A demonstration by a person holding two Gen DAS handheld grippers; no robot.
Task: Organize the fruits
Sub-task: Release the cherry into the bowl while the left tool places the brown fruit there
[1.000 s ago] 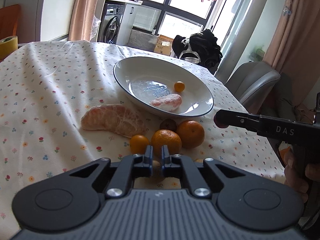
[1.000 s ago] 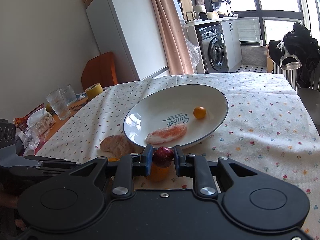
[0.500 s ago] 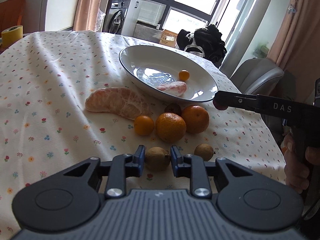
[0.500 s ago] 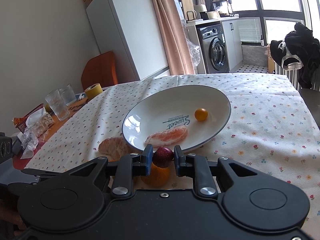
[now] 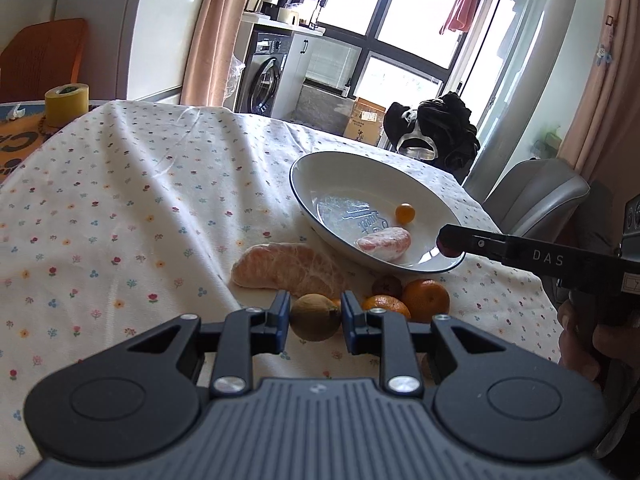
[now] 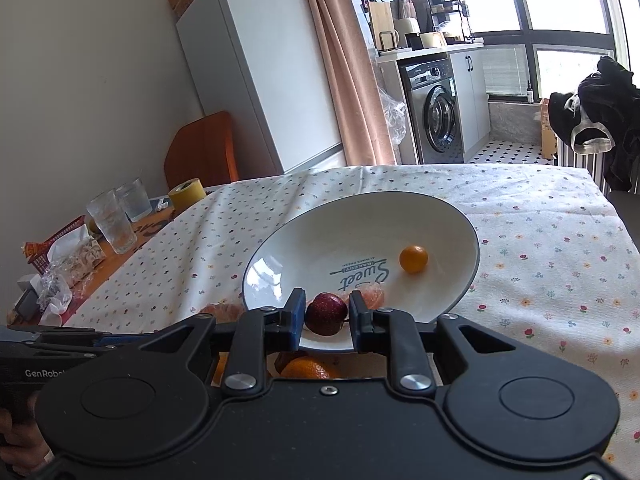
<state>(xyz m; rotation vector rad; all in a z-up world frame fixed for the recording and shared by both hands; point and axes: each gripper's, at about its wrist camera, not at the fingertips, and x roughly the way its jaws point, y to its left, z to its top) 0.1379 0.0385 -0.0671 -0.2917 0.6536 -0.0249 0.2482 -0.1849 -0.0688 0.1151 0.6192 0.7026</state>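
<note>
your right gripper [image 6: 326,316] is clamped on a red fruit [image 6: 326,313] over the plate [image 6: 460,216]; let go gently. your left gripper [image 5: 315,322] squeezes a brown fruit [image 5: 315,317], plate next.

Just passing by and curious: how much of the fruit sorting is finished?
Done: a kumquat and a peeled segment lie in the plate. In hand: the right gripper holds a red fruit over the rim; the left gripper holds a brown fruit. Left: the big segment and oranges on the cloth.
</note>
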